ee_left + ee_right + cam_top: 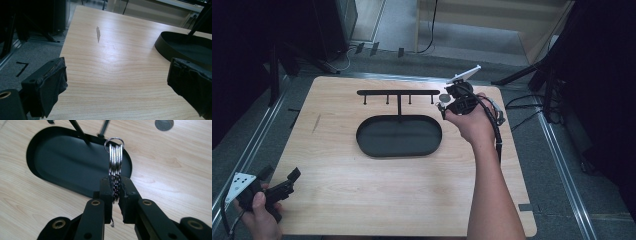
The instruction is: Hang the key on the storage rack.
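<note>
Keys (115, 167) sit pinched between the right gripper's (115, 188) jaws, a small bunch held edge-on with the split ring (114, 142) sticking up past the jaw tips. In the high view the right gripper (455, 103) is at the right end of the black hook rack (398, 93), close to the outermost peg (432, 99). The rack's post rises from the oval tray (399, 136) on the wooden table (362, 195). A round grey disc (164, 124) lies on the wood just beside that end of the rack.

Left gripper (279, 187) is parked at the near left corner of the table, jaws wide apart, nothing between them; in its own view the pads (53, 82) frame bare wood and the tray's rim (165, 47).

Likely step: hang the ring on a peg. To do it well:
- Ring is small, so line its opening square to the peg tip before moving in; the right gripper view is the best check.
- Approach from in front of the peg and slightly above, then lower so the ring seats on it.
- Keep the pinch firm until the ring is clearly over the peg; the keys may swing and twist the ring off-axis.
- Open slowly and back straight out, so the jaws don't drag the bunch off.
- Rack looks light; a sideways bump could shift it. Left gripper could steady the tray if needed.
</note>
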Tool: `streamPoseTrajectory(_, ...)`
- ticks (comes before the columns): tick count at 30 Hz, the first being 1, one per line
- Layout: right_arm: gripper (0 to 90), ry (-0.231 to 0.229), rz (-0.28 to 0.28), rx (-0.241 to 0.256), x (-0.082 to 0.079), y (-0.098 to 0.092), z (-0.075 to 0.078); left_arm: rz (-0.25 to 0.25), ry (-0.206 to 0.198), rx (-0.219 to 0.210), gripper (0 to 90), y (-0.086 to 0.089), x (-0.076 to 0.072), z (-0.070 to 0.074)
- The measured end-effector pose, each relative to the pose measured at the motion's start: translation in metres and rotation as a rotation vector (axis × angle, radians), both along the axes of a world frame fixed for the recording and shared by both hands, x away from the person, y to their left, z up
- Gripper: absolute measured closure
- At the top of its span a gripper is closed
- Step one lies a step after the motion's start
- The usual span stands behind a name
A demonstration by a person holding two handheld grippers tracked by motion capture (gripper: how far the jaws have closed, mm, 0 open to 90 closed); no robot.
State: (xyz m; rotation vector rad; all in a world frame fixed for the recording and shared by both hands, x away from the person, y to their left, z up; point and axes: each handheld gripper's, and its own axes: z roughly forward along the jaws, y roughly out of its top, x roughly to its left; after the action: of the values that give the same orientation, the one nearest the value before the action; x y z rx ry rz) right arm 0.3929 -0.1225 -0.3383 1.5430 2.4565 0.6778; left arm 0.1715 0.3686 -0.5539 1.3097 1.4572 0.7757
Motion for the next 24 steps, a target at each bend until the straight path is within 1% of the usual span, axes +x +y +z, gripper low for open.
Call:
streamPoseTrajectory(1, 81.9, -0.004, 0.012, -0.008, 0.001, 0.004, 0.002, -0.001, 0.001, -0.002, 3.0, 0.0, 0.0, 0.0)
streamPoseTrajectory(5, 81.9, -0.017, 0.018, -0.005, 0.002, 0.011, 0.005, 0.0, -0.001, -0.006, 3.0, 0.0, 0.0, 0.0)
streamPoseTrajectory(7, 81.9, -0.019, 0.027, -0.036, 0.003, 0.018, 0.002, -0.001, 0.0, -0.008, 3.0, 0.001, 0.0, 0.0)
streamPoseTrajectory(8, 81.9, -0.019, 0.027, -0.036, 0.003, 0.018, 0.002, -0.001, 0.0, -0.008, 3.0, 0.001, 0.0, 0.0)
streamPoseTrajectory(10, 81.9, -0.015, 0.025, -0.057, 0.003, 0.02, -0.001, -0.002, 0.0, -0.01, 3.0, 0.001, 0.0, 0.0)
streamPoseTrajectory(14, 81.9, -0.017, 0.013, -0.059, 0.004, 0.018, -0.002, -0.002, 0.0, -0.01, 3.0, 0.001, 0.0, 0.0)
streamPoseTrajectory(19, 81.9, -0.015, 0.023, -0.06, 0.003, 0.017, -0.004, -0.002, 0.001, -0.007, 3.0, 0.0, 0.0, 0.0)
streamPoseTrajectory(24, 81.9, -0.01, 0.03, -0.071, 0.004, 0.02, -0.011, -0.004, 0.001, -0.005, 3.0, 0.0, 0.0, 0.0)
